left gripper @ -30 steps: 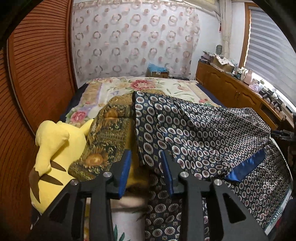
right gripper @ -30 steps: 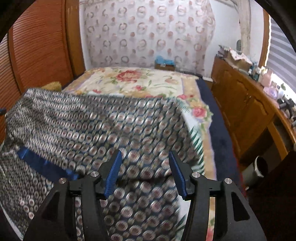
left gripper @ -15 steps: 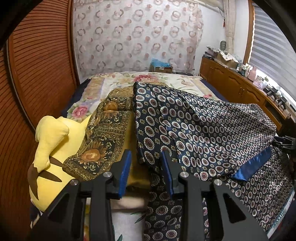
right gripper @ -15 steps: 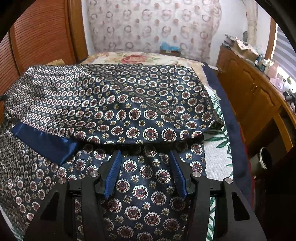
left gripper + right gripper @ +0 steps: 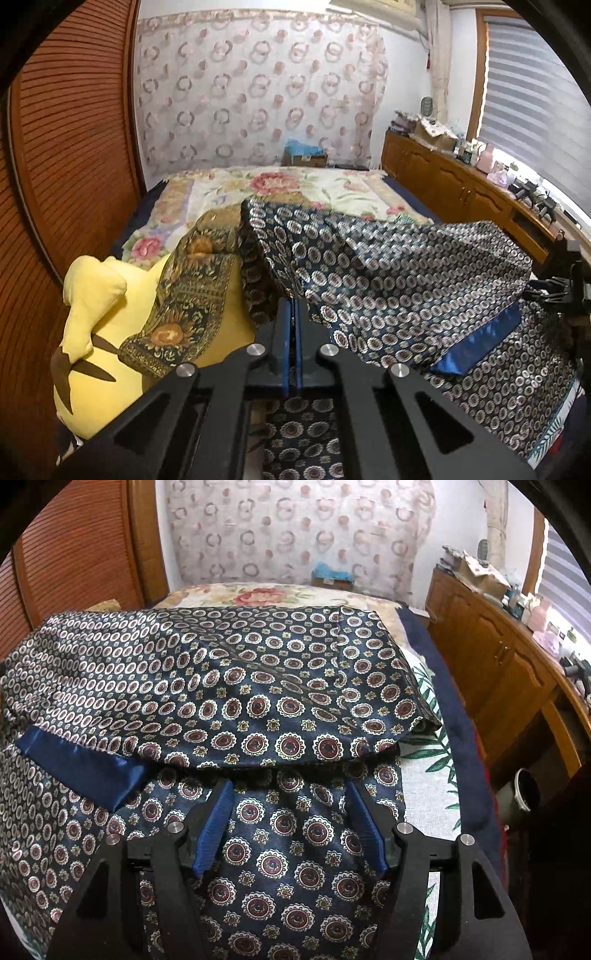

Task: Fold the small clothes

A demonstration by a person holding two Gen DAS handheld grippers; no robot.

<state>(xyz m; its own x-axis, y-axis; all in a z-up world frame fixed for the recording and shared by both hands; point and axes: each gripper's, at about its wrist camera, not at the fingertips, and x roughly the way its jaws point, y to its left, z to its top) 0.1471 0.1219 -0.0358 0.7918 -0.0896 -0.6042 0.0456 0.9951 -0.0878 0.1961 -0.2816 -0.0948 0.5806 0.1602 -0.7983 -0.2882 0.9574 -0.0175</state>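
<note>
Daylight through blinds (image 5: 532,122) at right; strong fisheye curvature, dark corner vignette, lifted cloth (image 5: 424,266) slightly blurred.

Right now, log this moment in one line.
left gripper: shut on garment | right gripper: opening, above garment | stage: folding

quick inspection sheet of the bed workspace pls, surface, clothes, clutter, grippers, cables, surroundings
surface: floral bedspread on a bed.
job's things: navy medallion-print satin garment folded over itself, blue satin trim showing.
clutter: yellow plush toy under a dark gold-floral cloth.
grippers: left gripper shut, at the garment's edge; whether it pinches cloth is unclear. right gripper jaws opening over the garment, nothing pinched.
cables: nothing seen.
surroundings: wooden cabinets, louvred wooden door, patterned curtain, window blind.
</note>
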